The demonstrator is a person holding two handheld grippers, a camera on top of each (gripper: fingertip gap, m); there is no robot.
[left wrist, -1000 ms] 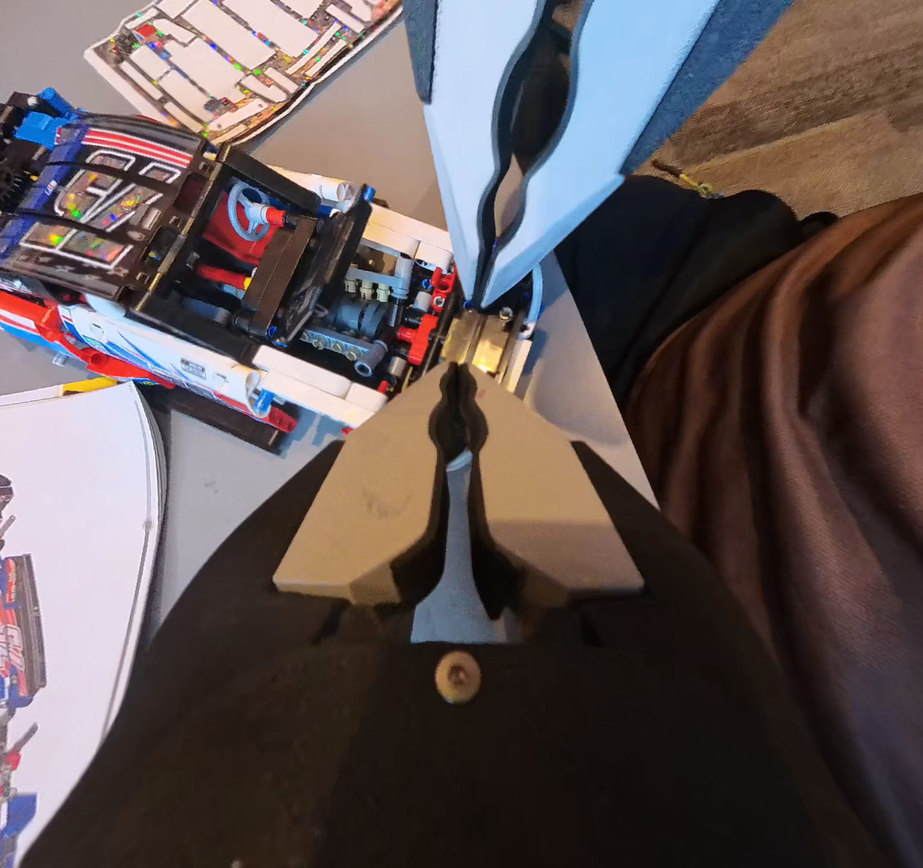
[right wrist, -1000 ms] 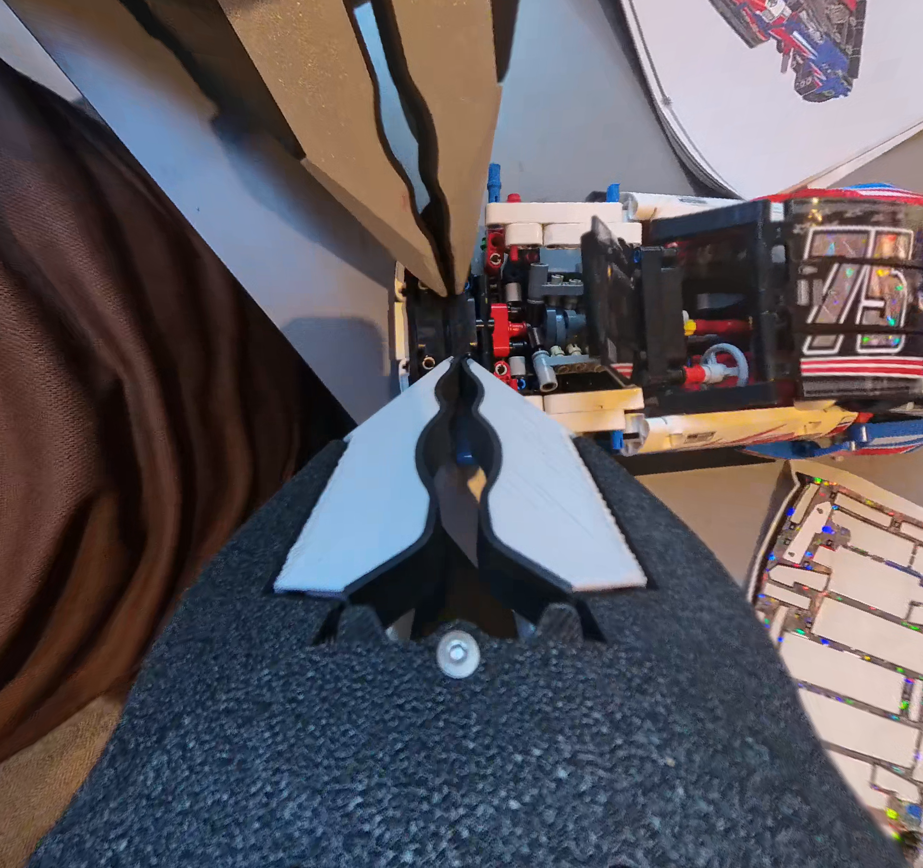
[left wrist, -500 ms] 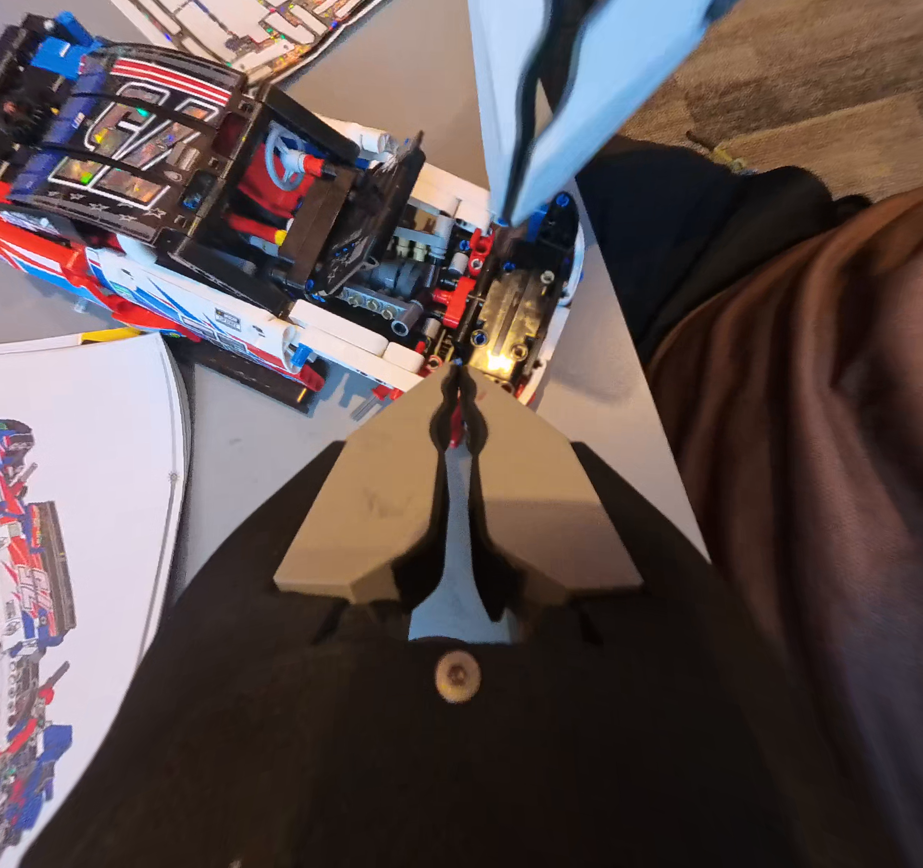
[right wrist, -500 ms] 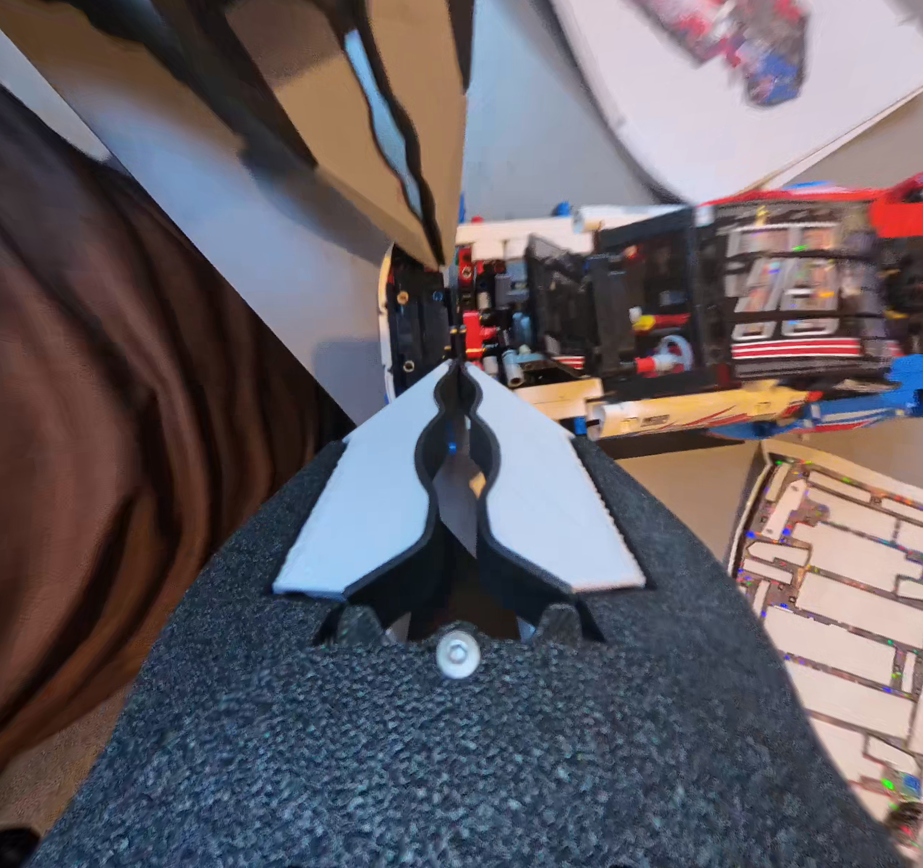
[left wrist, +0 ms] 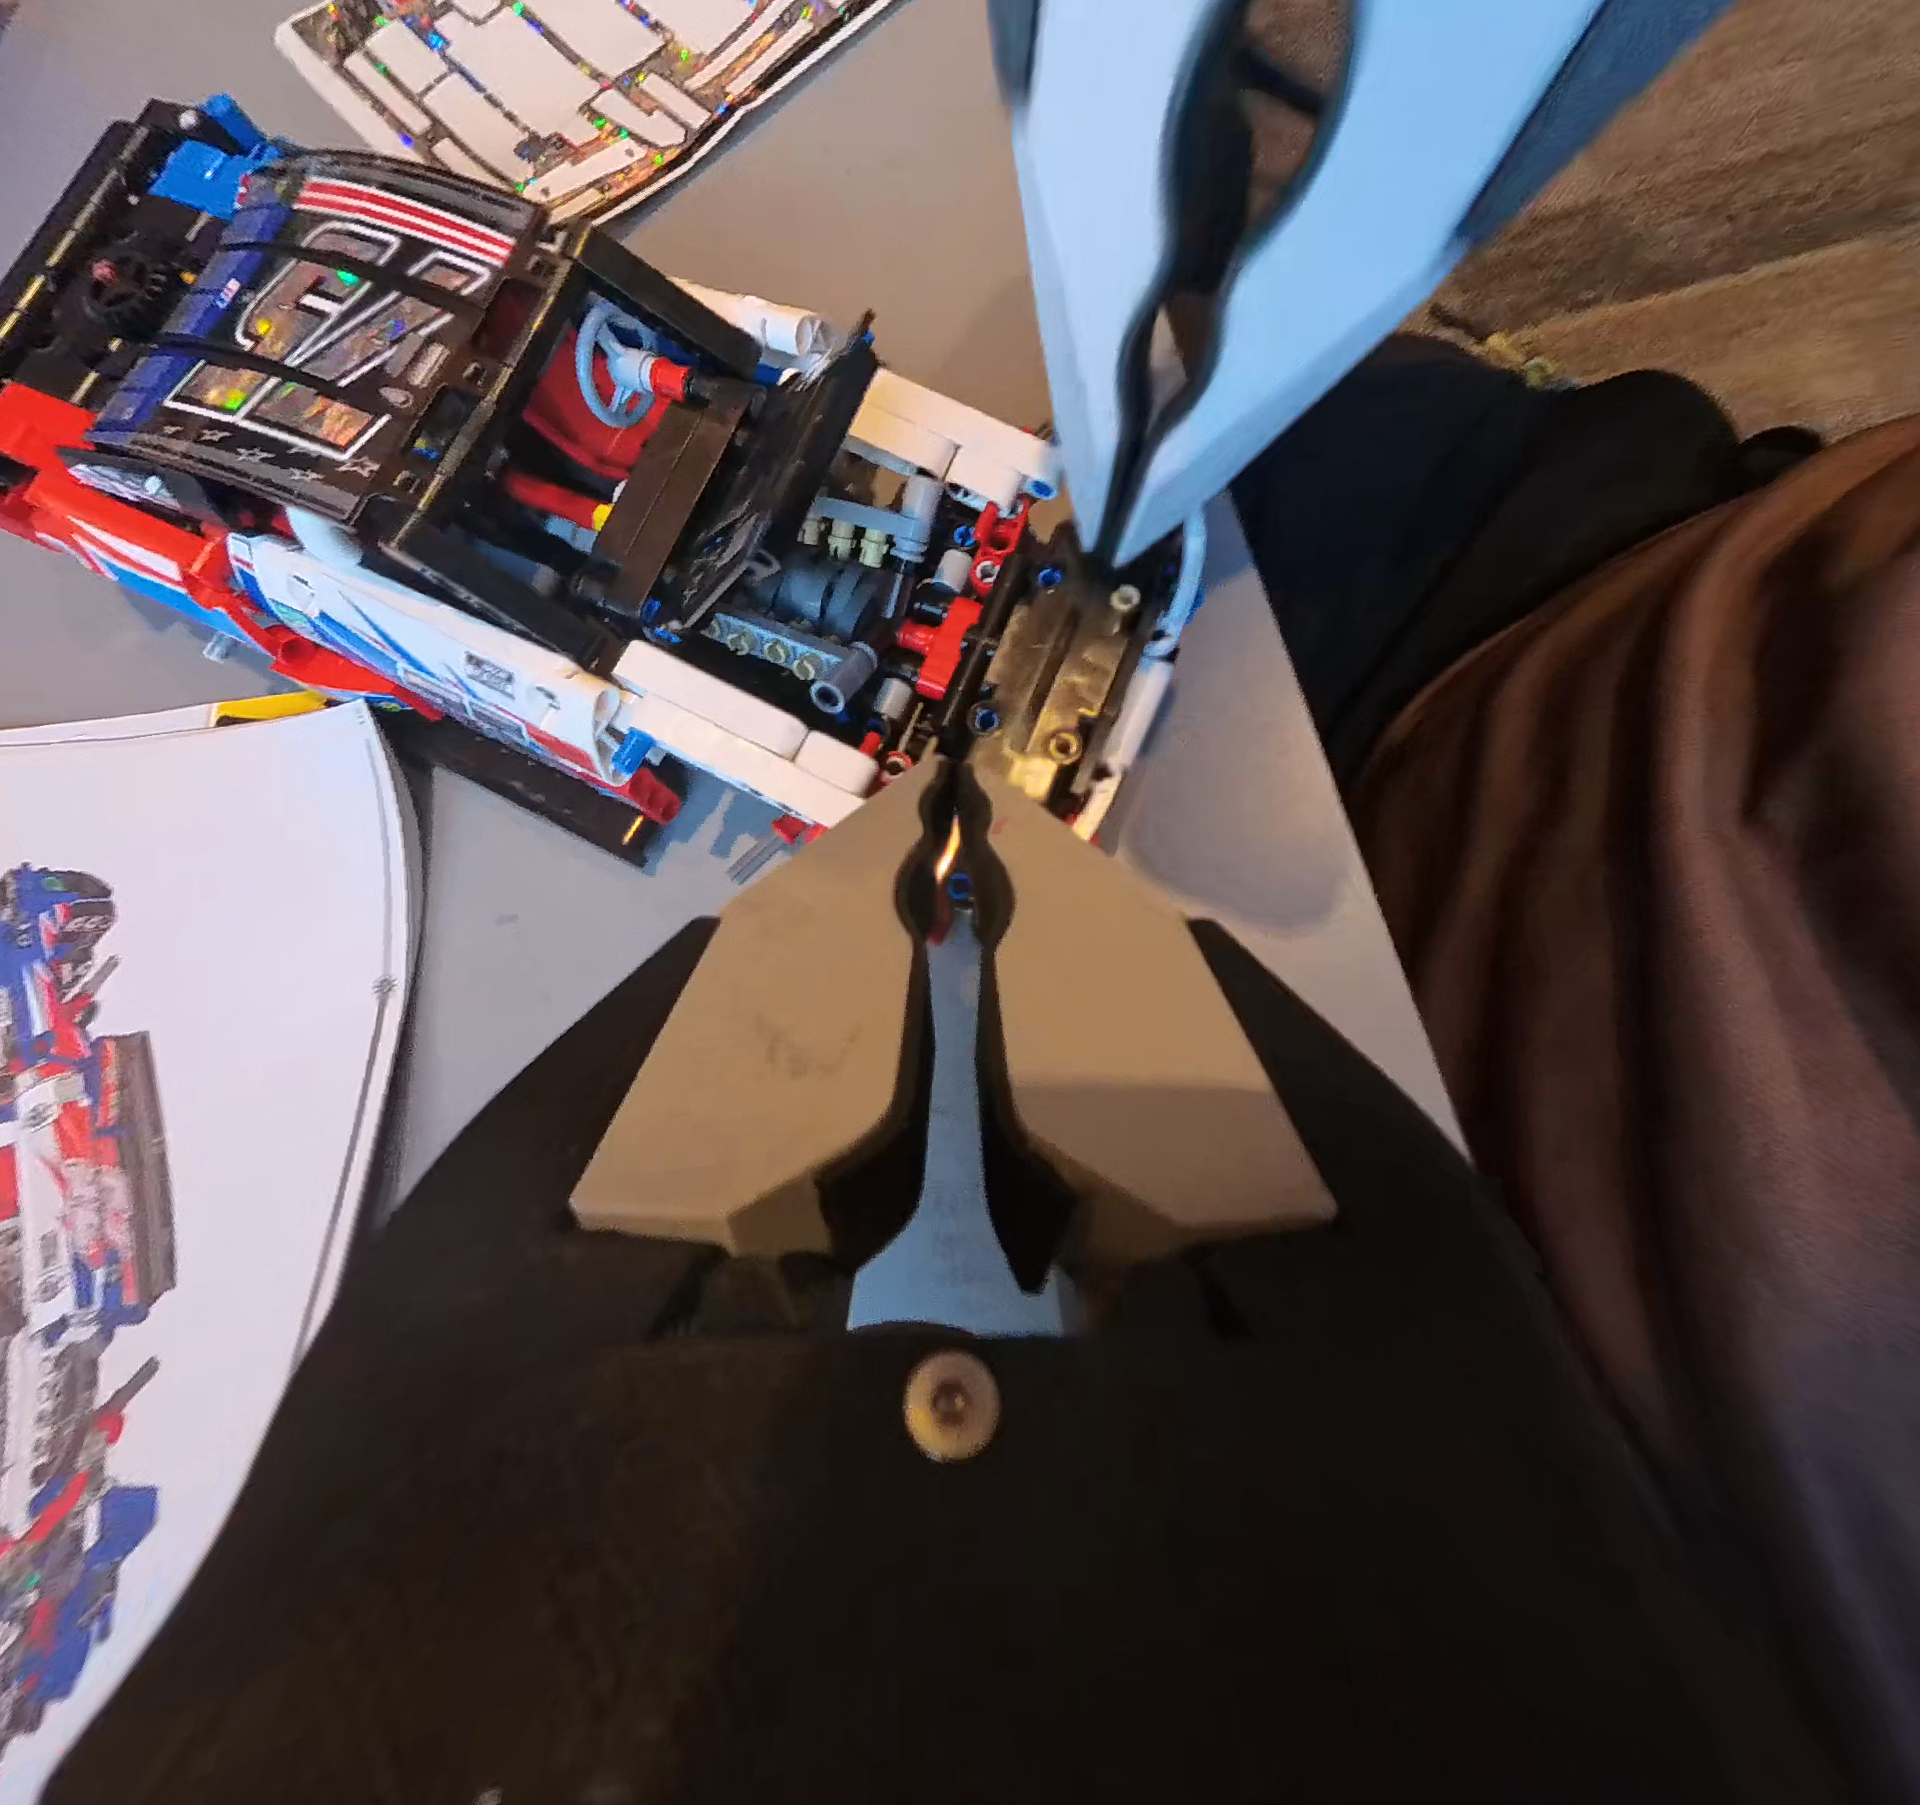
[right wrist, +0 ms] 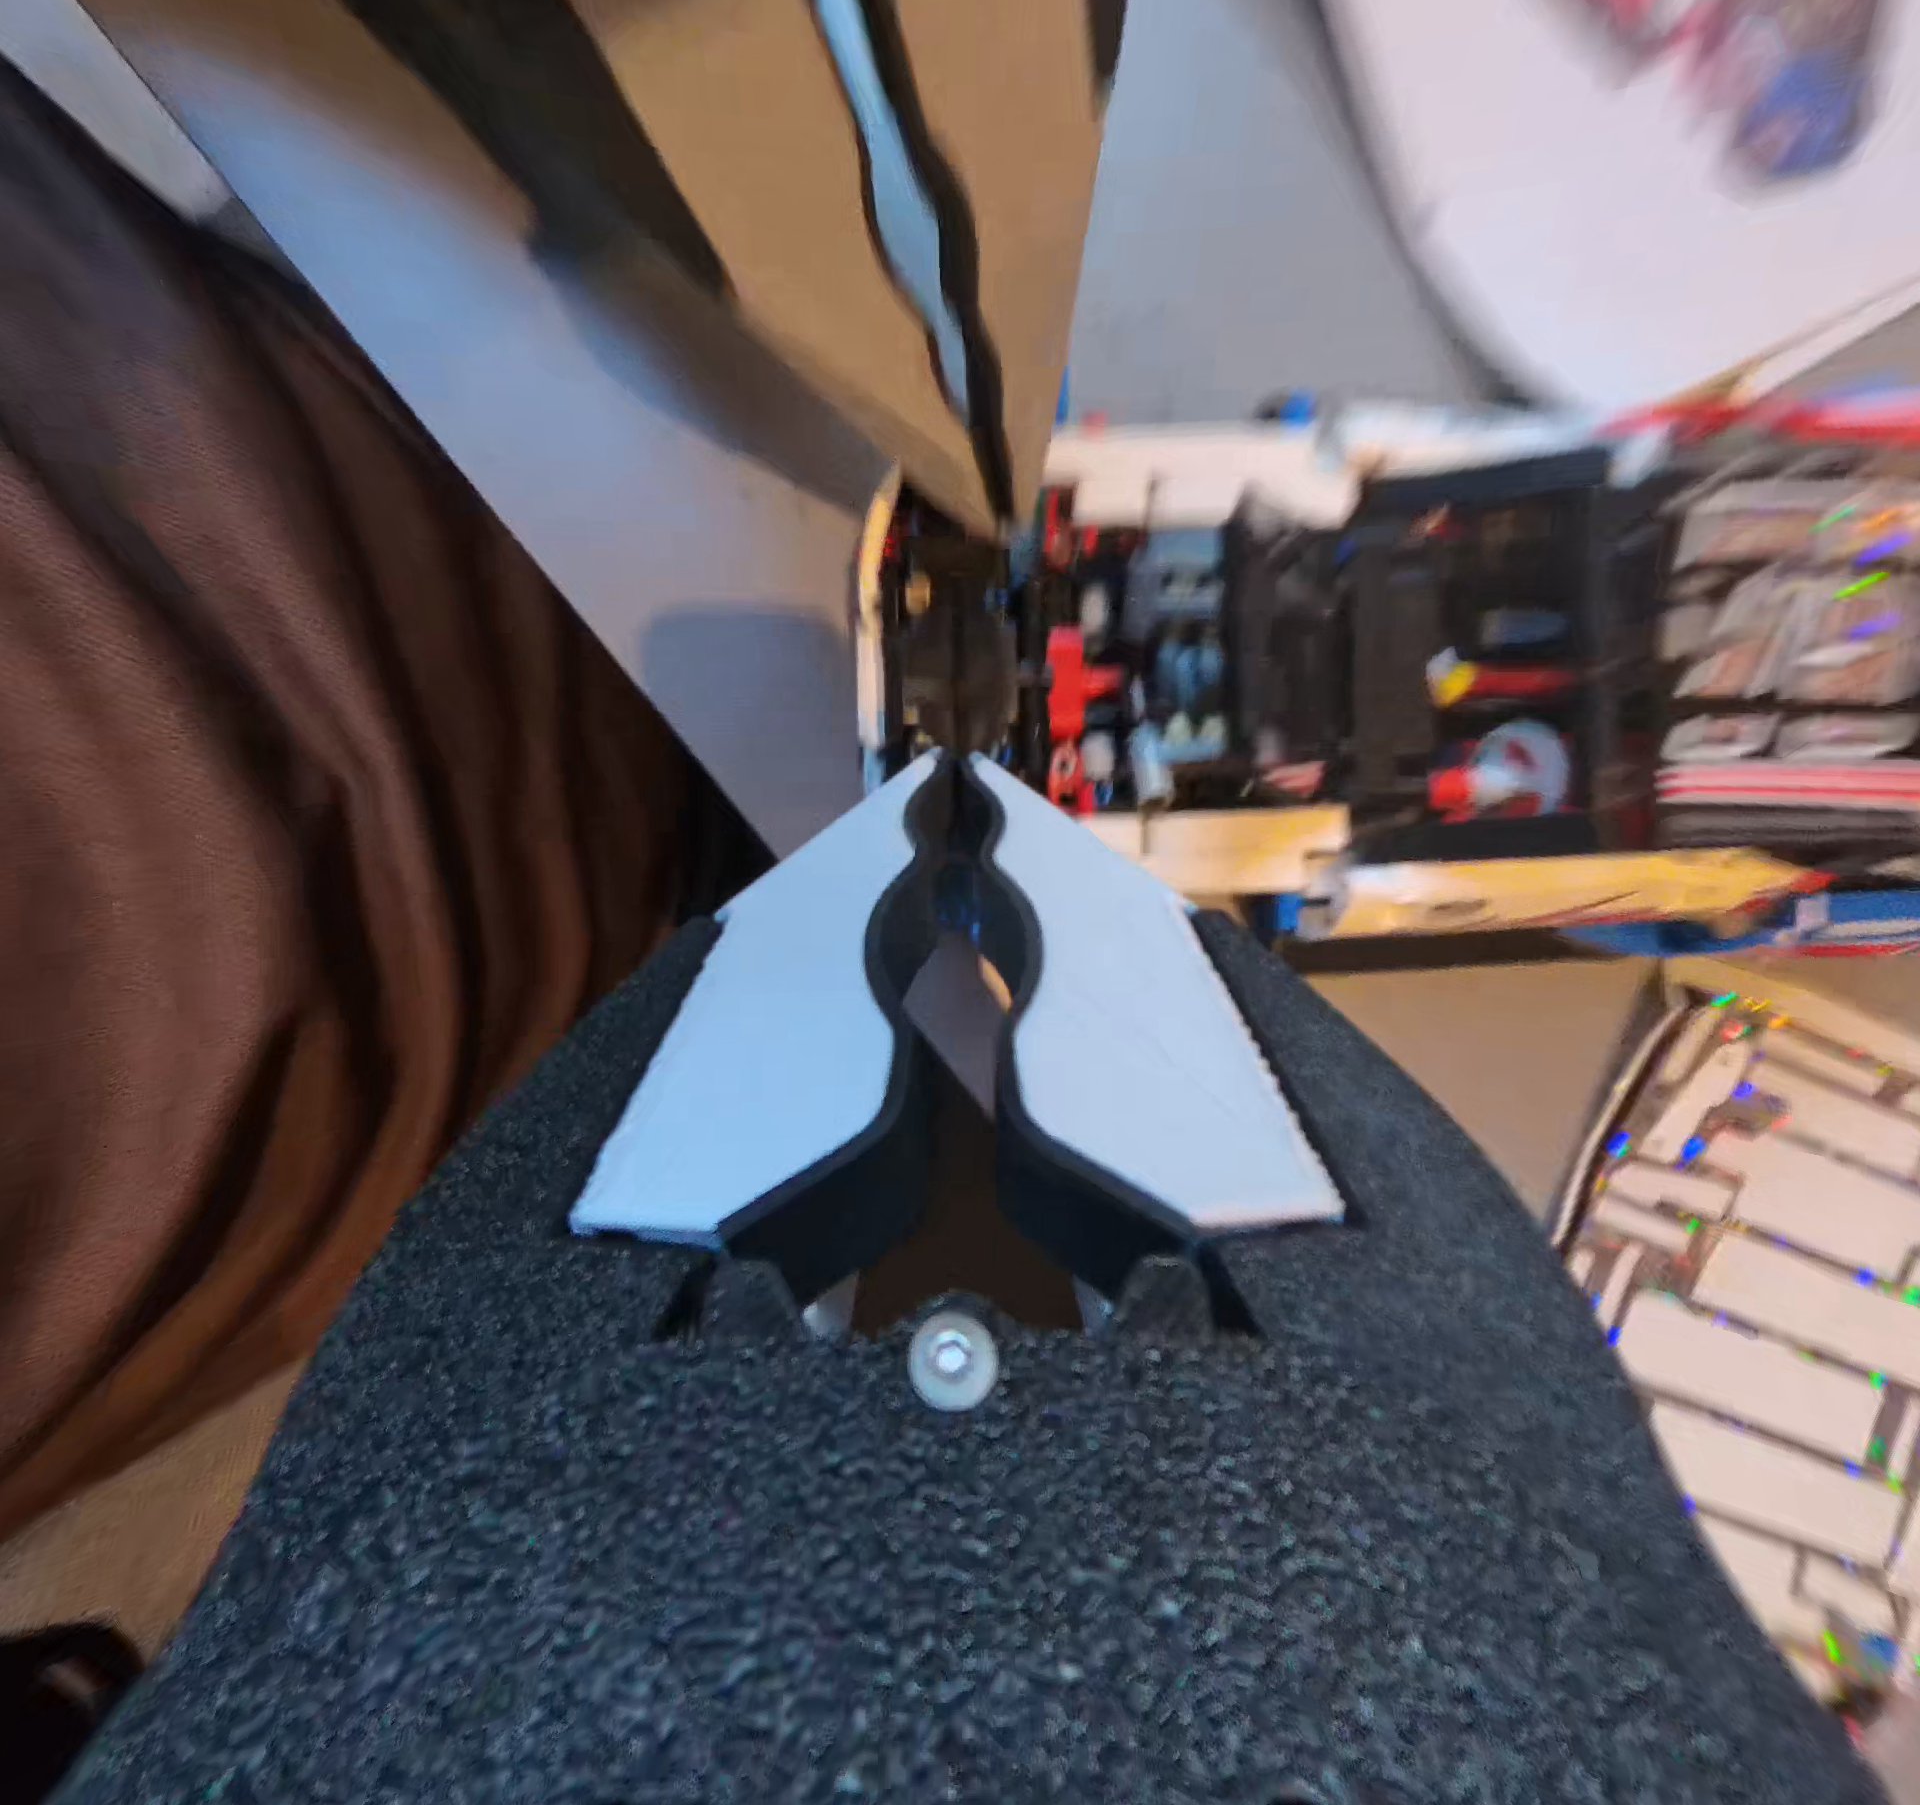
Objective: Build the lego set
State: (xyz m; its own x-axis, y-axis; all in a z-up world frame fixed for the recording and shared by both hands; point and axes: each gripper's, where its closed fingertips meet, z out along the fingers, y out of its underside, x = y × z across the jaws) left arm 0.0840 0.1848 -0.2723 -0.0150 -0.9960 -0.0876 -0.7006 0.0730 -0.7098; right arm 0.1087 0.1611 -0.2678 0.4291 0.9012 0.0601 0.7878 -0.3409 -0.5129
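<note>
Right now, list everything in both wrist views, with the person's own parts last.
lego car: one, black, white, red and blue, on the table, its open end toward both grippers.
sticker sheet: one, white with glittery edges, beyond the car.
instruction booklet: one, white with a car picture, beside the car.
table: one, grey.
carpet: brown, past the table edge.
left gripper: one, tan, shut, tip at the car's end.
right gripper: one, white, shut, tip at the same end.
person's clothing: brown.
</note>
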